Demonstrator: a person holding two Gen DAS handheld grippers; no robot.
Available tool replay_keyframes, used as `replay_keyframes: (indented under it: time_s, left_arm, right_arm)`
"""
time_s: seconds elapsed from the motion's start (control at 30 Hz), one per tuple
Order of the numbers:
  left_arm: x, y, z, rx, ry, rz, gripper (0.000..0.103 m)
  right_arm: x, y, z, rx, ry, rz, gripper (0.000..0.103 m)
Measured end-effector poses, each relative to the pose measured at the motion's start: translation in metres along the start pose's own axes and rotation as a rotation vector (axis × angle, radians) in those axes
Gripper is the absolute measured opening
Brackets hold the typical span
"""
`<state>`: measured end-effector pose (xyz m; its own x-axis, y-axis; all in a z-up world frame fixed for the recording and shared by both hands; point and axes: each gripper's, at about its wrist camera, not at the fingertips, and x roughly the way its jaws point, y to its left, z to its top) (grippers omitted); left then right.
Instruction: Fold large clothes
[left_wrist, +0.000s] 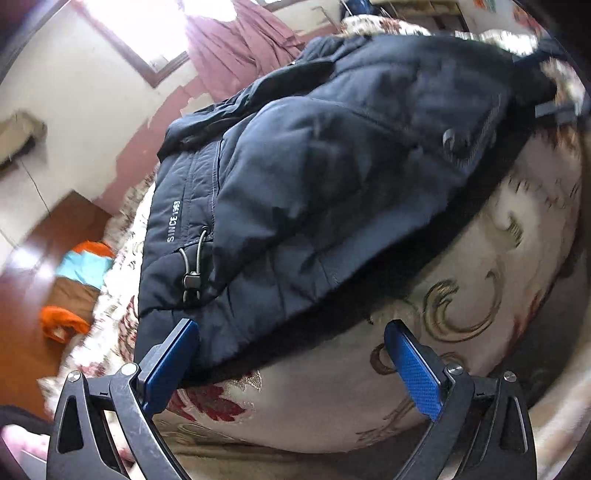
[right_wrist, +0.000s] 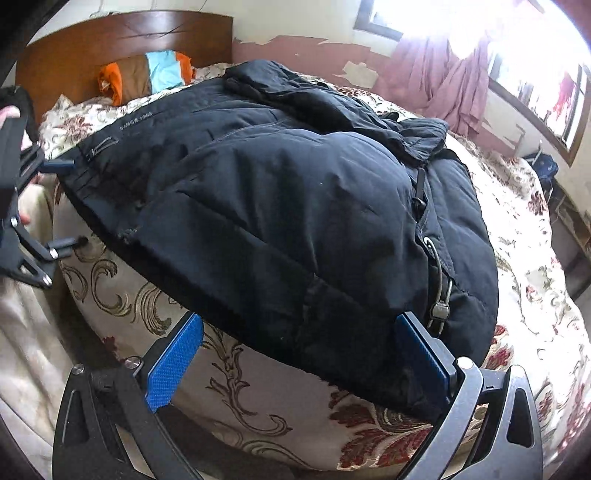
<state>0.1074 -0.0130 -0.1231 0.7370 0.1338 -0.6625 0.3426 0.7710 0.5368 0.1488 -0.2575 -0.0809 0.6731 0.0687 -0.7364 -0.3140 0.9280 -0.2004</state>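
Observation:
A large dark navy padded jacket (left_wrist: 332, 177) lies spread on the bed; it fills the right wrist view too (right_wrist: 280, 206). White lettering "SINCE" runs along its hem. My left gripper (left_wrist: 291, 343) is open, its blue pads on either side of the jacket's near hem corner, holding nothing. My right gripper (right_wrist: 299, 332) is open at the other near corner, beside a drawcord toggle (right_wrist: 439, 306). The left gripper also shows at the left edge of the right wrist view (right_wrist: 62, 203).
The bed has a cream cover with red flowers and gold scrolls (right_wrist: 258, 398). An orange, brown and turquoise pillow (right_wrist: 147, 75) lies by the wooden headboard (right_wrist: 110, 37). Pink curtains (right_wrist: 454, 74) hang by bright windows. A wall lies beyond the bed.

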Motion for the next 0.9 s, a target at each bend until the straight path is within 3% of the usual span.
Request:
replay_keyframes:
  time_s: [0.2, 0.63, 0.7, 0.83, 0.9]
  left_arm:
    - [-0.003, -0.016, -0.002, 0.07, -0.074, 0.121, 0.101]
    - [0.009, -0.013, 0.002, 0.027, -0.102, 0.172, 0.101]
    - [0.009, -0.008, 0.002, 0.0, -0.105, 0.174, 0.095]
    - [0.004, 0.001, 0.002, -0.04, -0.125, 0.192, 0.066]
    - [0.0, 0.004, 0.003, -0.051, -0.142, 0.161, 0.058]
  right_arm:
    - [-0.002, -0.008, -0.003, 0.031, -0.029, 0.017, 0.101]
    - [-0.003, -0.006, 0.001, -0.034, -0.057, -0.054, 0.101]
    - [-0.005, -0.008, 0.0, -0.026, -0.064, -0.055, 0.101]
    - [-0.009, -0.01, -0.001, -0.022, -0.08, -0.058, 0.101]
    - [-0.011, -0.01, -0.002, -0.035, -0.086, -0.059, 0.101]
